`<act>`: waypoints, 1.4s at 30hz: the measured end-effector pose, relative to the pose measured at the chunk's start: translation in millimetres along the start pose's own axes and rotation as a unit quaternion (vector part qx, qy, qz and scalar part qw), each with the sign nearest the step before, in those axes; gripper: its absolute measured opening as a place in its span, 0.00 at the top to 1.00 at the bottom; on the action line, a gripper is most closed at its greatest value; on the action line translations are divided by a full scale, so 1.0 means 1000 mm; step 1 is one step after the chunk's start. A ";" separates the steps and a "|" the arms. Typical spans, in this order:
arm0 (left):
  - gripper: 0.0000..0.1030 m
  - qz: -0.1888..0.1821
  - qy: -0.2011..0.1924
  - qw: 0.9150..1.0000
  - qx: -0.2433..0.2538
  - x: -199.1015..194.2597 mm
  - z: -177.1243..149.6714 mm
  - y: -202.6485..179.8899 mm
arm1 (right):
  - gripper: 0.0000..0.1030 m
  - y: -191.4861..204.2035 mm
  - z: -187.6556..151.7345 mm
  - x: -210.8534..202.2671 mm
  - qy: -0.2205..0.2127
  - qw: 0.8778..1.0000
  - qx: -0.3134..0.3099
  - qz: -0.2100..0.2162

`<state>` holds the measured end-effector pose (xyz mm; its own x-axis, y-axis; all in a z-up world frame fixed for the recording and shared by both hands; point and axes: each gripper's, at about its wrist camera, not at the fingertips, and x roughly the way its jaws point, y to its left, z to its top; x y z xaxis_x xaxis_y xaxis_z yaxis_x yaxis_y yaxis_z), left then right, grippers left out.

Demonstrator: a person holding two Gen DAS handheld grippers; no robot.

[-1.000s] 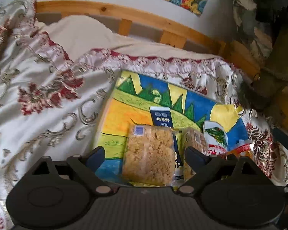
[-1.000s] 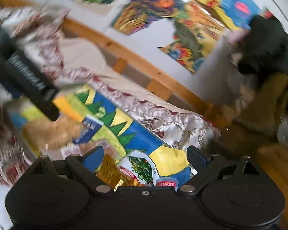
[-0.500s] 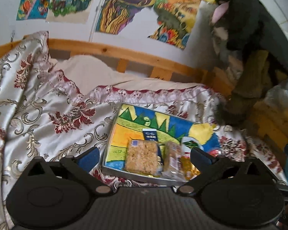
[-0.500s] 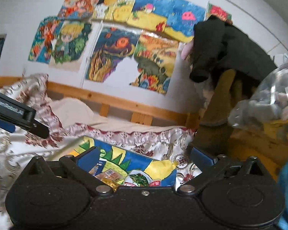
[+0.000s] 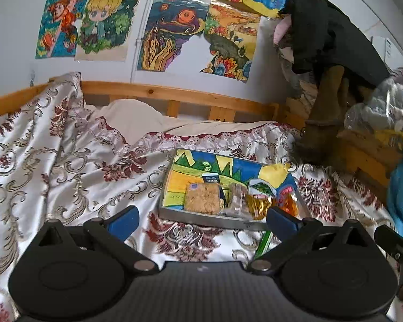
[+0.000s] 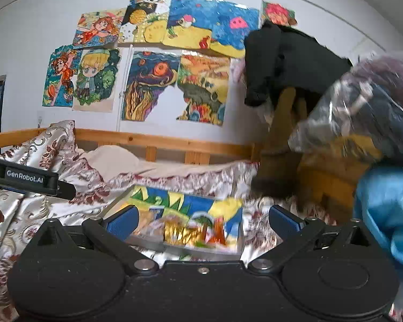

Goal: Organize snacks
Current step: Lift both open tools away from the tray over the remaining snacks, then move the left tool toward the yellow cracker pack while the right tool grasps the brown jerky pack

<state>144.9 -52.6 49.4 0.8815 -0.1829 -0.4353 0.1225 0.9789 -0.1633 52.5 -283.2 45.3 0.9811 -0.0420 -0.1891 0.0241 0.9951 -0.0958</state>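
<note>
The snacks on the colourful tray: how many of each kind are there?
On the tray, left wrist view:
Clear packs of crumbly golden cake: 2
Dark blue packet: 1
White-and-green packet: 1
Gold foil packet: 1
Orange-red packet: 1
Total: 6

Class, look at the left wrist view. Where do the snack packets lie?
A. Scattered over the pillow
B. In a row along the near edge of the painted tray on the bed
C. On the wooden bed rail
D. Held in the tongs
B: the snack packets sit side by side at the near edge of the painted tray, which rests on the flowered bedspread.
</note>
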 end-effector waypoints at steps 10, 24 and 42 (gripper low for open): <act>0.00 0.000 0.043 0.999 0.023 -0.020 -0.050 -0.002 | 0.01 0.004 -0.035 -0.032 0.061 0.998 0.006 0.000; 0.00 0.008 0.099 0.993 0.059 -0.009 -0.087 -0.008 | 0.01 0.014 -0.066 -0.026 0.135 0.991 0.005 0.017; 0.00 0.007 0.135 0.987 0.089 0.022 -0.100 -0.008 | 0.01 0.009 -0.083 0.006 0.215 0.976 0.022 -0.002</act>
<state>117.8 -73.2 -47.2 0.7328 -0.1640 -0.6604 0.2113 0.9774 -0.0082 42.3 -282.0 -38.2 0.8096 -0.0693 -0.5829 0.0446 0.9974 -0.0567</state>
